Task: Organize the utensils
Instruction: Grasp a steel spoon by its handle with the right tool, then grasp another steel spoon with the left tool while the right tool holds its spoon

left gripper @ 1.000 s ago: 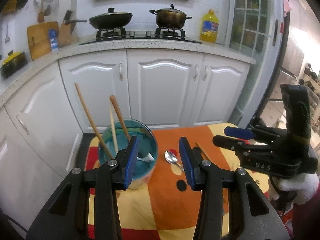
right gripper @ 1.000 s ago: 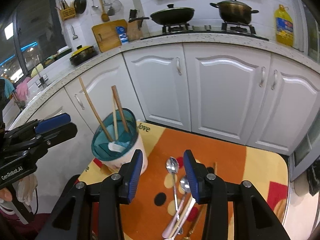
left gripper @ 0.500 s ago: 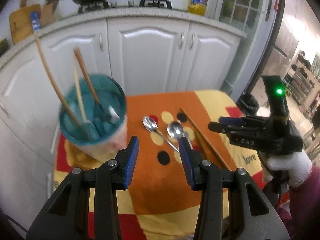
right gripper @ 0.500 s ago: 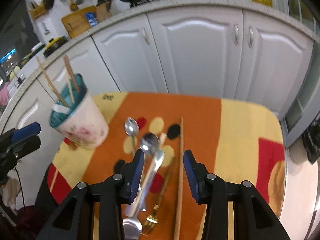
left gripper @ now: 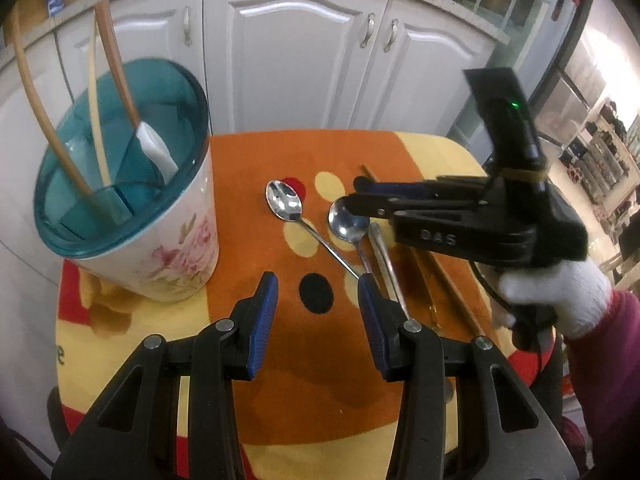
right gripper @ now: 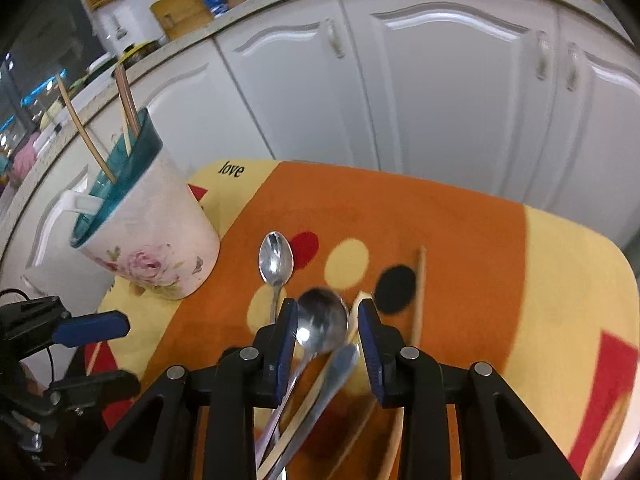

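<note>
A floral holder cup with a teal insert stands at the table's left. It holds wooden chopsticks and a white spoon. A small metal spoon and a larger metal spoon lie on the cloth. My right gripper hovers low with the larger spoon's bowl between its jaws. They are closing, and a gap shows at the right pad. My left gripper is open over bare cloth, right of the cup.
The table carries an orange, yellow and red cloth. A metal handle and a long wooden chopstick lie beside the spoons. White cabinet doors stand close behind. A gloved hand holds the right gripper.
Both grippers have sunk toward the table and tipped further down. The right gripper's jaws have narrowed and now straddle the larger spoon's bowl.
</note>
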Demonstrator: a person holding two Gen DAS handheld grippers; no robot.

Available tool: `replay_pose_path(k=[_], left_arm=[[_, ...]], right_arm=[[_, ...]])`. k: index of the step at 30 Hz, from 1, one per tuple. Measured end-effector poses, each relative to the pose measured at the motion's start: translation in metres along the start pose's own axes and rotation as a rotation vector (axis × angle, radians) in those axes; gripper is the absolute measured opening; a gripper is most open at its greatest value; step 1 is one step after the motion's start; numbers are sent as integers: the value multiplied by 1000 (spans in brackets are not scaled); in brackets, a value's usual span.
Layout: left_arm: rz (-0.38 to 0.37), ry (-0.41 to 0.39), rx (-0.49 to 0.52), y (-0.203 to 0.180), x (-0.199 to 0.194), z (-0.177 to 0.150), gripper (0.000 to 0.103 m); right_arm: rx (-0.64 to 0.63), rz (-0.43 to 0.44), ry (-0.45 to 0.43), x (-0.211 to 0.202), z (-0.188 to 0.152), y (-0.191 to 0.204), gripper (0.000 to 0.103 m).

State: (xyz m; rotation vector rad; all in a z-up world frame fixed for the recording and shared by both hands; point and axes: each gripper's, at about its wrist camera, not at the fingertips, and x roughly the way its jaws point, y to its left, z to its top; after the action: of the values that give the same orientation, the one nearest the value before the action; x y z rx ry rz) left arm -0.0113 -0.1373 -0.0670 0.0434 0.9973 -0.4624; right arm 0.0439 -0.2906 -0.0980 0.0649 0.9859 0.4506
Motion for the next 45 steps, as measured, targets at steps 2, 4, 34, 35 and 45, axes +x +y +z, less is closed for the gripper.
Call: replay_pose_path(k=[2, 4, 34, 35, 45], left_arm=[[-4, 14, -16, 2, 7, 2, 41], [-8, 23, -27, 3, 12, 2, 41], [-90, 168, 14, -4, 77, 13, 7], [-101, 168, 53, -6, 70, 7, 3], [-86, 196, 80, 3, 50, -11, 3]], right_arm=[[-29, 4, 24, 13, 5, -2, 31], [-30, 34, 45, 21, 6, -4, 25], [81, 44, -24, -34, -24, -46, 3], [79, 49, -23, -34, -24, -45, 3], [41, 79, -15, -27, -20, -25, 2]])
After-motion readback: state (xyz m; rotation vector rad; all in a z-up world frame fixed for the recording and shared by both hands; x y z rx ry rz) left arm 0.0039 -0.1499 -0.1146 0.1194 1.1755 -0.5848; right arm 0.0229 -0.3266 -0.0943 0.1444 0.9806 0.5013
